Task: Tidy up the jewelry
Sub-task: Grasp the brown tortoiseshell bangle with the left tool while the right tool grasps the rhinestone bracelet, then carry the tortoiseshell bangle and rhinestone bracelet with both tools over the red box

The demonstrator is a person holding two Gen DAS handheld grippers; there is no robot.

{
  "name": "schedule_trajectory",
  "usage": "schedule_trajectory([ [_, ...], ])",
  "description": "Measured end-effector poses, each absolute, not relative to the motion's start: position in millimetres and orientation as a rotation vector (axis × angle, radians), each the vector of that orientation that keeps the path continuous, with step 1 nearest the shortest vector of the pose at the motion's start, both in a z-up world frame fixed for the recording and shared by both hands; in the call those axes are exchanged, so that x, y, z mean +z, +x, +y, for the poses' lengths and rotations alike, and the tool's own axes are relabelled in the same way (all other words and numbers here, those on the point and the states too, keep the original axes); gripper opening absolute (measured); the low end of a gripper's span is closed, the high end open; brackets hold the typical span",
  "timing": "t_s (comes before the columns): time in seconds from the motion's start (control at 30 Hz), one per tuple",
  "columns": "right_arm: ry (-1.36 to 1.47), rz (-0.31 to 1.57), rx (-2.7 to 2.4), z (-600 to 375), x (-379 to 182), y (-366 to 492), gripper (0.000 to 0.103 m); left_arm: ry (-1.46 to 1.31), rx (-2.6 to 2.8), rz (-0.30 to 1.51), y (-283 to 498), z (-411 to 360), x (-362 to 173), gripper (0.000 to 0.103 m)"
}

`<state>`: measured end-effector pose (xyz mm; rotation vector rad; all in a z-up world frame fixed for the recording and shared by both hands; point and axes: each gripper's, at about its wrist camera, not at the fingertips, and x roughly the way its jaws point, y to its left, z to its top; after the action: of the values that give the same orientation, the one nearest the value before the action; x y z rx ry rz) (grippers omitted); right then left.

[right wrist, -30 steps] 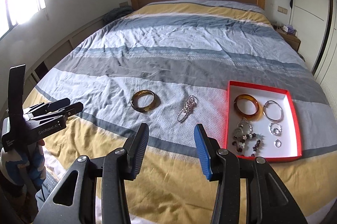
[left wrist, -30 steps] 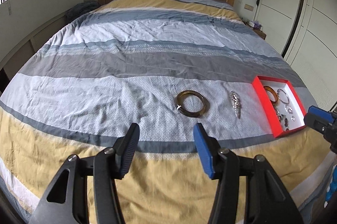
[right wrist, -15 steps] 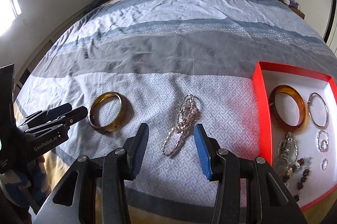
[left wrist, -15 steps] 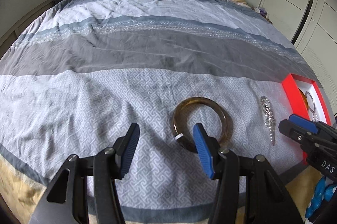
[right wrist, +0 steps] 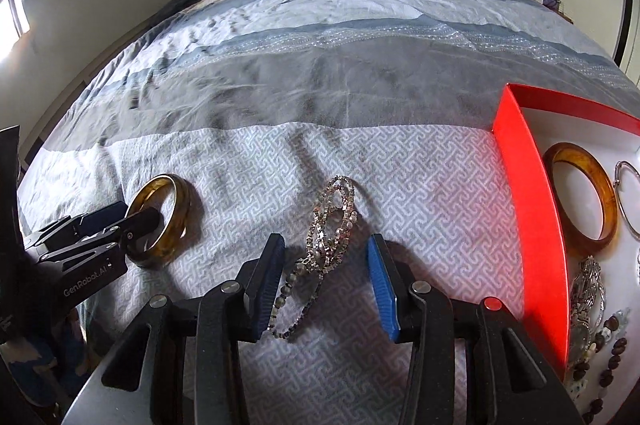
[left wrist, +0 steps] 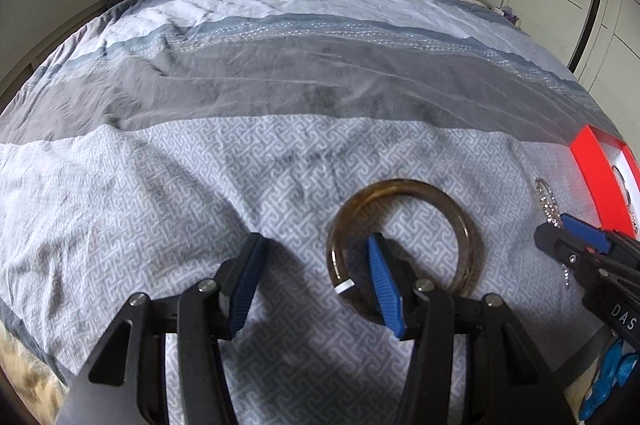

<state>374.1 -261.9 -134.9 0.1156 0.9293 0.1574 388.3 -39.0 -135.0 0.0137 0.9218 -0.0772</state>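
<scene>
On the bedspread (right wrist: 400,193), outside the red box (right wrist: 524,193) at 3 o'clock, two pieces remain; box holds several. Left gripper (left wrist: 316,285), fingers wide, straddles the amber bangle (left wrist: 400,237) rim; right gripper (right wrist: 324,285), fingers closing, brackets the beaded bracelet (right wrist: 328,225), not yet pinched.

Both wrist views near; bedspread (left wrist: 280,153) shared

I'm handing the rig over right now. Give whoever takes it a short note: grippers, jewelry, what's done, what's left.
Left gripper: open, one finger inside the amber bangle, the other outside its rim; nothing gripped yet.
Right gripper: jaws closing around the beaded bracelet tangle, not yet pinching it.
Both pieces lie on the bedspread.
Red box, to the right, already holds another amber bangle, a thin silver hoop and several beaded pieces.
Left to do: grip both loose pieces and place them in the box.
</scene>
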Motion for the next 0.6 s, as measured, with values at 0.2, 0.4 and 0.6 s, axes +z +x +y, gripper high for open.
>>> schedule_trajectory([
  [0.2, 0.109, 0.893, 0.151, -263.1, -140.0, 372.6, 0.029, -0.007, -0.077, 0.897, 387.5, -37.1, -137.8, 0.050],
  [0.4, 0.116, 0.865, 0.152, -264.9, -142.5, 369.8, 0.017, 0.006, -0.073, 0.879, 386.0, -39.8, -138.3, 0.047],
  [0.6, 0.092, 0.851, 0.154, -260.8, -141.1, 368.7, 0.013, -0.008, -0.082, 0.864, 382.4, -39.0, -135.6, 0.021],
])
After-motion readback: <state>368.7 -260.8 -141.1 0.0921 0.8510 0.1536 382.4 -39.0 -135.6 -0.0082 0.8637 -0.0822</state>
